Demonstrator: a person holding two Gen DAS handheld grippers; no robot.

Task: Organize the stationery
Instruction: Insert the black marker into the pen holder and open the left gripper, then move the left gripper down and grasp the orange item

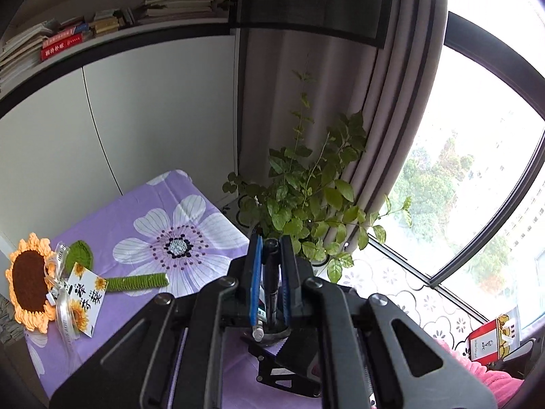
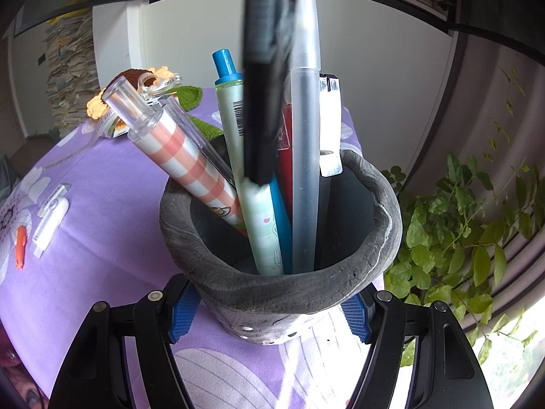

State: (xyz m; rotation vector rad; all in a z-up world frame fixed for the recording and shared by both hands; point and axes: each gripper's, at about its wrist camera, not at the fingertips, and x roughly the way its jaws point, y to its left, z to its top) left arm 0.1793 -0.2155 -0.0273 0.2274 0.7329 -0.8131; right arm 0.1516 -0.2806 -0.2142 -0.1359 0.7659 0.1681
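While the right gripper clamps the rough grey felt pen cup on the purple flowered cloth, the left gripper — pinching a black pen above it — must lower the pen into the free near-right gap.

Pens in cup on table; plant right, eraser left

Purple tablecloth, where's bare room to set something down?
Free: the big flower print between the crochet sunflower and the potted plant. Crowded: the pen cup, and the far side by the correction tape and orange clip.
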